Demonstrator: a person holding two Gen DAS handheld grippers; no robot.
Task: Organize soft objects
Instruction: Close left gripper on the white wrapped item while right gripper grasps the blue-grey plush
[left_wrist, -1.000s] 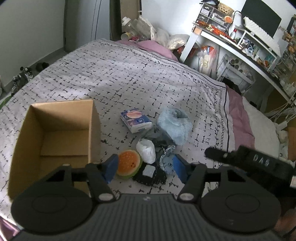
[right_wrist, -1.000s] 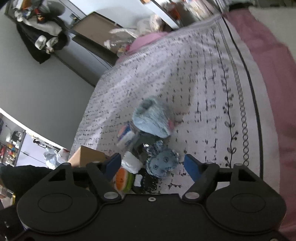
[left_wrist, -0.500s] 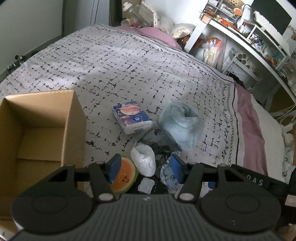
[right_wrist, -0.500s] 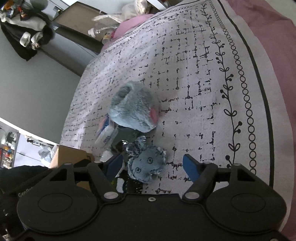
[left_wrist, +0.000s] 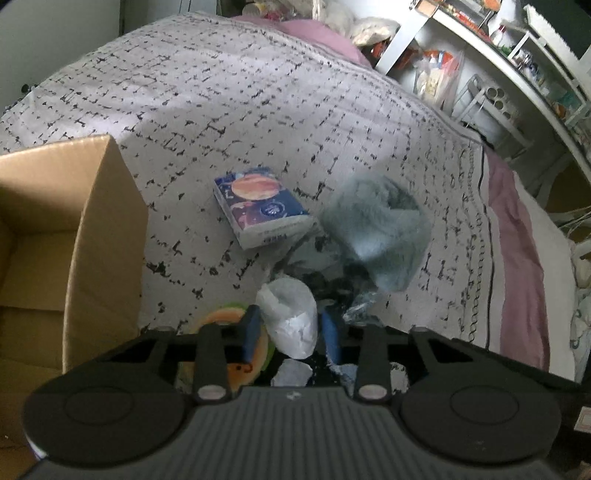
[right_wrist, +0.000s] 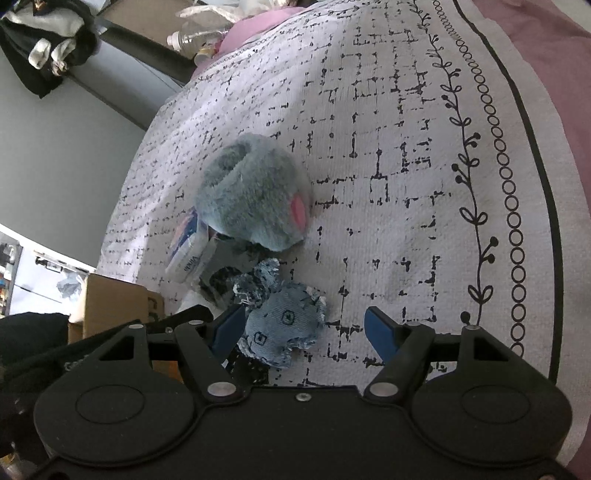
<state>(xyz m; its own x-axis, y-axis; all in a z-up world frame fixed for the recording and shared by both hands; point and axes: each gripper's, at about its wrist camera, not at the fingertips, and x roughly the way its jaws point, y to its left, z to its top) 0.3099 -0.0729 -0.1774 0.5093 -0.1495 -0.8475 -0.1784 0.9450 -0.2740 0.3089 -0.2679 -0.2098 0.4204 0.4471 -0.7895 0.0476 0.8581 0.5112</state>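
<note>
A pile of soft things lies on the patterned bedspread (left_wrist: 229, 110). My left gripper (left_wrist: 290, 332) has its jaws closed in around a white crumpled plastic bag (left_wrist: 291, 321), touching both sides. A watermelon-slice plush (left_wrist: 236, 347) lies under its left finger. A fluffy blue-grey plush (left_wrist: 376, 232) and a tissue pack (left_wrist: 258, 210) lie beyond. My right gripper (right_wrist: 304, 330) is open just above the bed, with a denim plush toy (right_wrist: 280, 325) between its fingers, nearer the left one. The fluffy plush (right_wrist: 255, 199) sits beyond it.
An open cardboard box (left_wrist: 107, 236) stands on the bed left of the pile; it also shows in the right wrist view (right_wrist: 114, 306). A black patterned cloth (right_wrist: 221, 277) lies under the pile. A white desk with clutter (left_wrist: 491, 55) stands beyond the bed's right edge.
My left gripper has moved forward and down and its jaws have narrowed onto the white bag. My right gripper has dropped closer, bringing the denim plush between its open fingers.
</note>
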